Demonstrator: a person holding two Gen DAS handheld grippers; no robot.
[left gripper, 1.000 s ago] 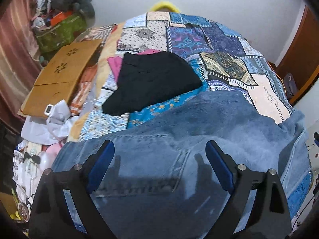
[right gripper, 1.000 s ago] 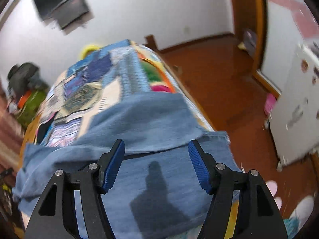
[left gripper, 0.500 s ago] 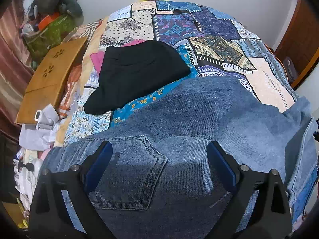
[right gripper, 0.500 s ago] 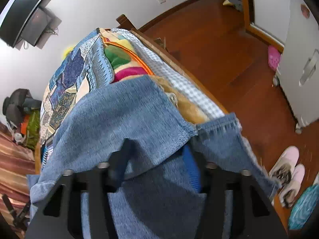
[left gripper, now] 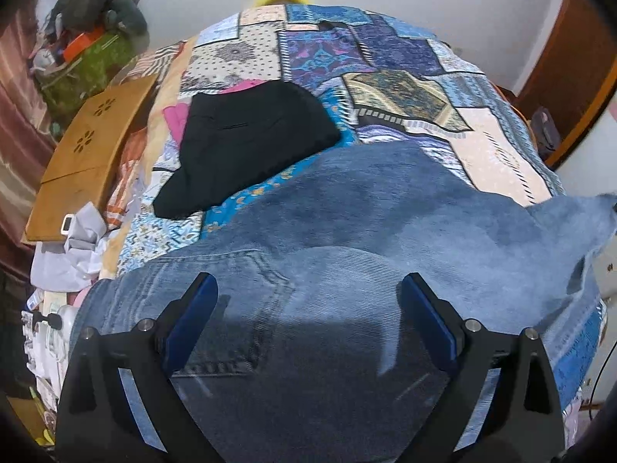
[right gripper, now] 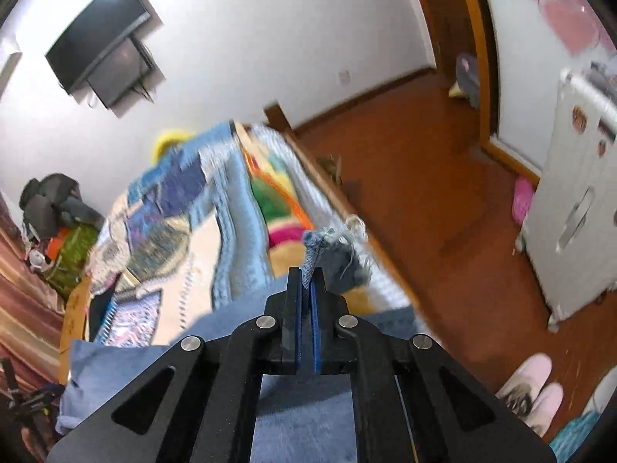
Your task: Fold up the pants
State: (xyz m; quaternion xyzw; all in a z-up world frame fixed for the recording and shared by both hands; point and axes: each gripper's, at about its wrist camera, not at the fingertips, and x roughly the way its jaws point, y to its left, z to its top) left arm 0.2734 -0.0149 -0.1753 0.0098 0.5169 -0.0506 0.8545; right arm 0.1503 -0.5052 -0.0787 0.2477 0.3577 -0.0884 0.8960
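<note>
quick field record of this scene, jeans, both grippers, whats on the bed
surface: bed with patchwork quilt
jeans: blue denim jeans spread over the near end of the bed, back pocket up
left gripper: open, above the jeans near the pocket
right gripper: shut on the frayed hem of the jeans
other item: black garment lying folded on the quilt beyond the jeans

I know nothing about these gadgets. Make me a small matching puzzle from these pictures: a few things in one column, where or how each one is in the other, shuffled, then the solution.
Things:
1. blue denim jeans
2. folded black garment
3. right gripper
4. left gripper

States:
A. jaws wide apart above the denim
B. lying on the patchwork bedspread, behind the denim
C. jaws pinched on a frayed denim hem
D. spread across the near end of the bed, back pocket showing

Pairs: 1-D, 2-B, 3-C, 4-A
</note>
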